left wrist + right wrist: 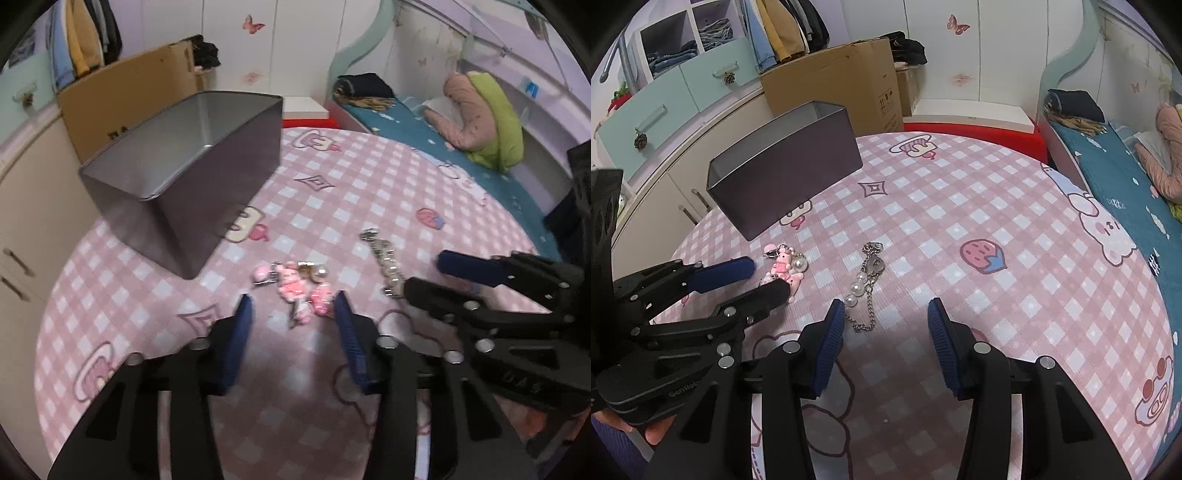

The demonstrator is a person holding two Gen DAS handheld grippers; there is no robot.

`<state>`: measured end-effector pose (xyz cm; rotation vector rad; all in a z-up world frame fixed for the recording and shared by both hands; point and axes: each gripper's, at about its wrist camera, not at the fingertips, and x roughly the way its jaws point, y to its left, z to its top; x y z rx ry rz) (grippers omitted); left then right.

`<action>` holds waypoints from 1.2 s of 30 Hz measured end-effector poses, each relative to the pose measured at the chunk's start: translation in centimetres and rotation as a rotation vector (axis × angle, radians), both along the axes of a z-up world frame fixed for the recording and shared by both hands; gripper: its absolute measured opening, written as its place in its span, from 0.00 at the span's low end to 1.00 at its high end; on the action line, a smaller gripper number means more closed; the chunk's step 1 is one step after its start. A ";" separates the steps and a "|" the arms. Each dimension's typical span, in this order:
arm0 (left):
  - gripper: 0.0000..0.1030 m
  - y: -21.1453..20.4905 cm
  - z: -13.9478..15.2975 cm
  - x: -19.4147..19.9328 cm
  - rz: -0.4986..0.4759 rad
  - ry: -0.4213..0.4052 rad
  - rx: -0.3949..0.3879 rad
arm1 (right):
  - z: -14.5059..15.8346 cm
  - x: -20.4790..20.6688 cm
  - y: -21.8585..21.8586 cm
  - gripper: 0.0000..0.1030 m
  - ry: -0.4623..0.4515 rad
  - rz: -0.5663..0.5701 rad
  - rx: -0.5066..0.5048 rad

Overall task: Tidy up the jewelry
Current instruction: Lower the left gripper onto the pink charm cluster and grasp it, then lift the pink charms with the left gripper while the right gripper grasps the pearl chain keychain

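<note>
Left wrist view: your left gripper [293,308] has its two blue-padded fingers spread apart, holding nothing. A pink charm cluster [295,286] lies on the pink checked table [332,177] just ahead of the fingertips, partly between them and nearer the right-hand pad. Beyond it and to the left stands a grey metal bin [207,173], open at the top, with no jewelry visible inside. To the right of the charms, a pearl and chain bracelet [384,258] lies stretched out on the cloth. Your right gripper [424,271] comes in from the right edge, jaws apart, its lower black finger tip just beside the near end of the bracelet; whether they touch is too blurred to tell.

Right wrist view: your right gripper [886,308] is wide apart and empty. The pearl and chain bracelet [864,284] lies just ahead of the left pad, its chain end close beside that pad. Farther left, the pink charm cluster [785,264] sits at the tips of your left gripper [764,277], whose jaws stand apart around it. The grey metal bin [786,173] stands behind the charms, apart from both pieces.
</note>
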<state>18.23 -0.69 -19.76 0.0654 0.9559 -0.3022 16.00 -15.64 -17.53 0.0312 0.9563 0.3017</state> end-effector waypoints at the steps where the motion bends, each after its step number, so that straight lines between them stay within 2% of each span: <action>1: 0.26 0.0 0.0 0.1 -0.008 0.008 -0.010 | 0.0 0.0 0.0 0.45 0.000 0.000 0.000; 3: 0.11 -0.2 -0.1 0.0 -0.017 0.016 0.004 | 0.0 0.0 0.0 0.45 0.000 0.001 -0.001; 5: 0.11 -0.2 -0.1 -0.1 -0.016 0.011 0.004 | 0.0 0.0 0.1 0.45 0.000 0.001 0.000; 9: 0.11 0.9 0.4 -0.9 -0.021 0.006 -0.062 | 0.0 0.0 0.2 0.46 0.000 0.003 -0.003; 19: 0.11 3.6 2.3 -1.9 0.029 -0.033 -0.096 | -0.3 0.7 3.3 0.46 -0.021 0.052 -0.060; 22: 0.11 3.9 2.5 -1.9 0.035 -0.033 -0.099 | -0.4 0.5 4.1 0.38 -0.050 0.057 -0.127; 24: 0.11 4.0 2.4 -1.8 0.040 -0.031 -0.101 | -0.4 0.4 4.1 0.20 -0.056 0.059 -0.127; 26: 0.11 4.0 2.3 -1.8 0.040 -0.026 -0.103 | -0.4 0.5 3.9 0.08 -0.048 0.068 -0.120; 29: 0.11 4.0 2.5 -1.9 0.042 -0.024 -0.110 | -0.3 0.3 4.0 0.08 -0.045 0.079 -0.130; 33: 0.11 4.2 3.1 -2.3 0.040 -0.036 -0.118 | -0.1 0.0 3.5 0.07 -0.024 0.091 -0.075; 36: 0.11 4.4 3.9 -2.5 0.034 -0.049 -0.131 | 1.0 -0.5 2.8 0.07 -0.043 0.077 -0.039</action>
